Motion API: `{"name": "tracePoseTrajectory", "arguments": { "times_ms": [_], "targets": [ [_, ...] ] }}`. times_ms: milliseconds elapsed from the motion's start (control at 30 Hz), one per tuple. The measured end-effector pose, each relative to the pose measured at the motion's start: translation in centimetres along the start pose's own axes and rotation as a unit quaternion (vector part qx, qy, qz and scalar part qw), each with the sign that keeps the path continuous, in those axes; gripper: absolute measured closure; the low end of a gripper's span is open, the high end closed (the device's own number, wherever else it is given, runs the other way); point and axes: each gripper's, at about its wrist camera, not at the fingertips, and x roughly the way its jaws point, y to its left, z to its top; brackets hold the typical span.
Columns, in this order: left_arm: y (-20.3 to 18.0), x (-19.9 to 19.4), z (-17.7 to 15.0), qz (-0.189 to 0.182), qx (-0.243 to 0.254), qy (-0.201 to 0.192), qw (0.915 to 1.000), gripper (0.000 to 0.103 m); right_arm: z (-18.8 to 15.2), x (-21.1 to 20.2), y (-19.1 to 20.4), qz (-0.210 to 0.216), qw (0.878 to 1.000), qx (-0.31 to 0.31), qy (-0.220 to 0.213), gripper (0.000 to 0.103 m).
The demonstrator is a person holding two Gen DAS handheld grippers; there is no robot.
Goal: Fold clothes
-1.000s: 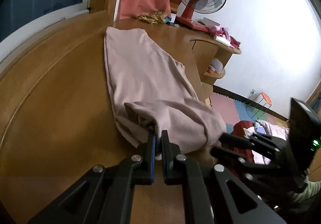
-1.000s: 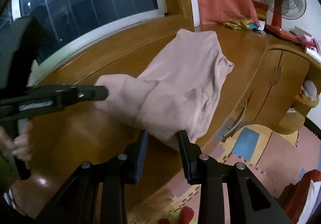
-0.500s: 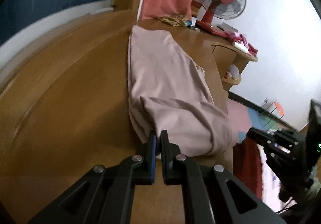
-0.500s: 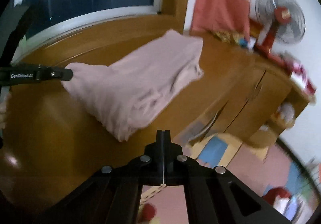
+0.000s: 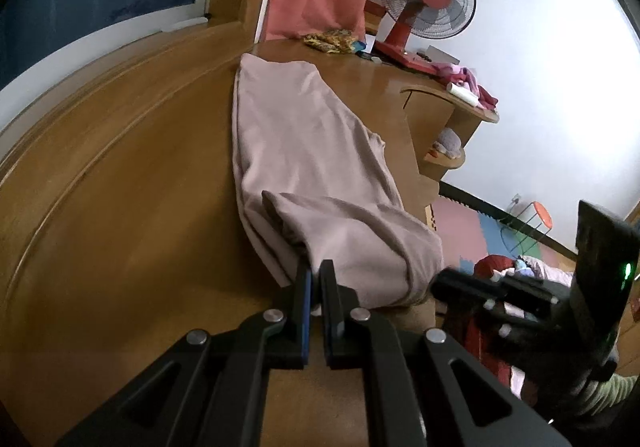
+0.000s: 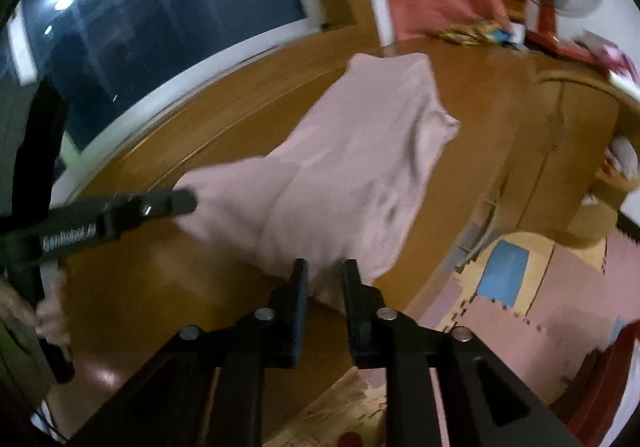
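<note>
Midway, by the look of it. Garment [image 5: 304, 151], dusty pink, is lying lengthwise on the worktop [image 5: 120, 207], running from frame centre toward the upper middle; already narrowed into a long strip, near end doubled up in a loose hump. Crosswise folds are, I judge, still waiting to be done.

Left hand-held gripper [image 5: 316, 283] is pinching the garment's near edge, jaws pressed together on a scrap of cloth at lower centre.

Right hand-held gripper [image 6: 324, 279] is standing partly spread; its jaws have just been opening, with the garment's near corner lying between them. Pads are not visibly pressing on it, though blur is making that hard to confirm.

Left view is showing the hump's layered edges and the right tool coming in from lower right. Right view is showing what the left cannot: the garment's right-hand side hanging past the worktop edge, the cupboard fronts below, and a hand [image 6: 48, 319] gripping the left tool at far left.
</note>
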Motion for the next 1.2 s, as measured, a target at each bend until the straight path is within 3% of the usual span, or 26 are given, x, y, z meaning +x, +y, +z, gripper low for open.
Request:
{"name": "tracePoseTrajectory", "arguments": {
  "times_ms": [133,300,367,467,600,733,833,900,933,967,1033,1100,1167,1200],
  "targets": [
    [-0.4,0.3,-0.2,-0.003,0.009,0.004,0.9999,0.1,1.1,1.4,-0.6,0.002,1.0,0.013,0.007,0.075],
    [-0.5,0.2,-0.5,-0.006,0.014,0.004,0.9999,0.1,0.9,3.2,1.8,-0.058,0.996,-0.075,-0.003,0.076],
    [-0.3,-0.1,-0.4,0.001,0.009,-0.007,0.9999,0.1,0.9,3.2,2.9,-0.085,0.99,-0.116,-0.007,0.094],
    [0.8,-0.6,-0.1,0.016,-0.002,-0.019,0.9997,0.1,2.2,1.0,3.4,-0.099,0.984,-0.139,-0.046,0.095],
    [1.9,0.2,-0.5,0.014,-0.022,-0.006,0.9996,0.1,2.4,1.3,3.2,-0.095,0.98,-0.174,-0.027,0.095],
    [1.8,0.2,-1.3,0.013,-0.028,-0.003,0.9995,0.102,1.5,1.8,0.9,-0.075,0.992,-0.104,-0.004,0.095],
    [2.4,-0.3,-1.0,0.006,-0.04,-0.004,0.9992,0.103,0.8,1.3,-0.1,-0.052,0.997,-0.061,-0.001,0.091],
    [2.2,-0.3,-0.8,-0.008,-0.032,-0.003,0.9994,0.103,0.2,1.5,-0.6,-0.018,0.999,-0.043,0.009,0.084],
    [1.8,-0.3,-1.1,-0.009,-0.017,0.0,0.9998,0.103,-0.5,1.3,-0.3,-0.014,0.999,-0.043,0.01,0.076],
    [1.4,-0.3,-1.4,-0.009,-0.002,0.002,1.0,0.103,-1.1,1.2,0.2,-0.013,0.998,-0.053,0.012,0.064],
    [0.6,-0.3,-2.0,-0.01,0.029,0.007,0.9995,0.103,-2.3,1.3,1.1,-0.018,0.996,-0.081,0.015,0.058],
    [-0.1,-0.5,-2.9,-0.011,0.055,0.01,0.9984,0.099,-3.1,1.6,1.8,-0.033,0.992,-0.12,0.018,0.057],
    [-0.4,-0.5,-3.5,-0.015,0.073,0.014,0.9971,0.086,-3.7,2.1,2.5,-0.053,0.985,-0.161,0.02,0.057],
    [-0.7,-0.3,-4.0,-0.013,0.091,0.018,0.9956,0.085,-3.9,2.4,2.9,-0.059,0.983,-0.175,0.016,0.057]
  ]
}}
